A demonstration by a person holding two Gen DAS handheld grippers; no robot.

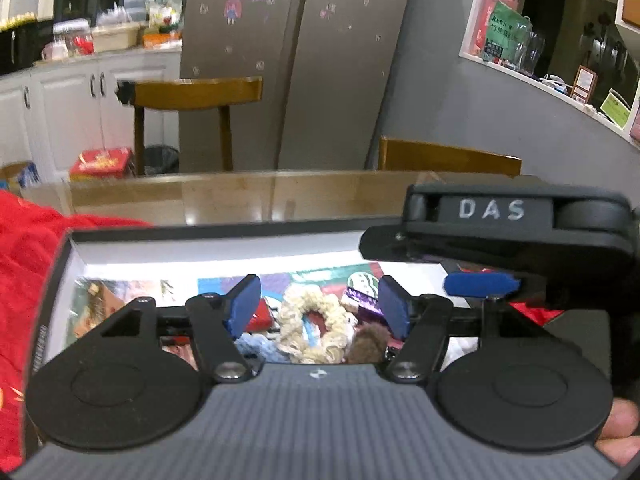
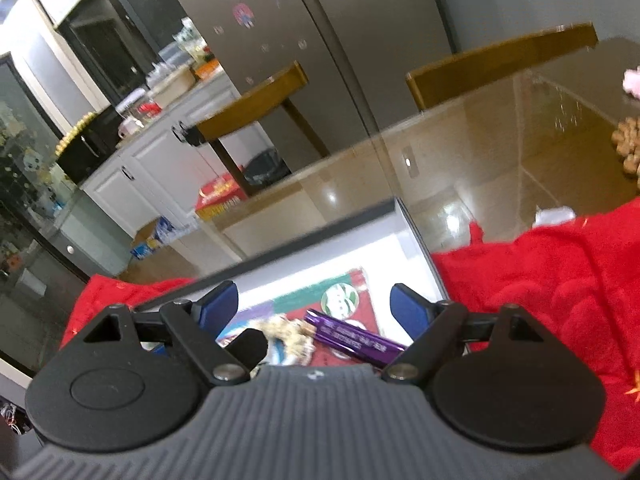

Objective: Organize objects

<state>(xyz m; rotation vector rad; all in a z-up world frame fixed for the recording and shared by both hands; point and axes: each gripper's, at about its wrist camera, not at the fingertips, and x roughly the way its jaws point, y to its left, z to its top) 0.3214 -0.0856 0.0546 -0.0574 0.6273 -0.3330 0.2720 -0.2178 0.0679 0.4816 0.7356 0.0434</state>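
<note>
A white-walled storage box (image 1: 180,252) with a dark rim holds a cream scrunchie (image 1: 316,326), a brown fuzzy item (image 1: 366,346), a purple packet (image 2: 352,338) and other small things. My left gripper (image 1: 318,306) is open and empty above the box, over the scrunchie. My right gripper (image 2: 314,308) is open and empty above the same box (image 2: 360,248), over the purple packet. The right gripper also shows in the left wrist view (image 1: 480,284) at the box's right side.
The box sits on a red cloth (image 2: 552,280) on a glass-topped table (image 2: 480,160). Wooden chairs (image 1: 200,92) stand behind the table, before a steel fridge (image 1: 296,40). A tan beaded item (image 2: 628,144) and a pink item (image 2: 632,82) lie at the table's far right.
</note>
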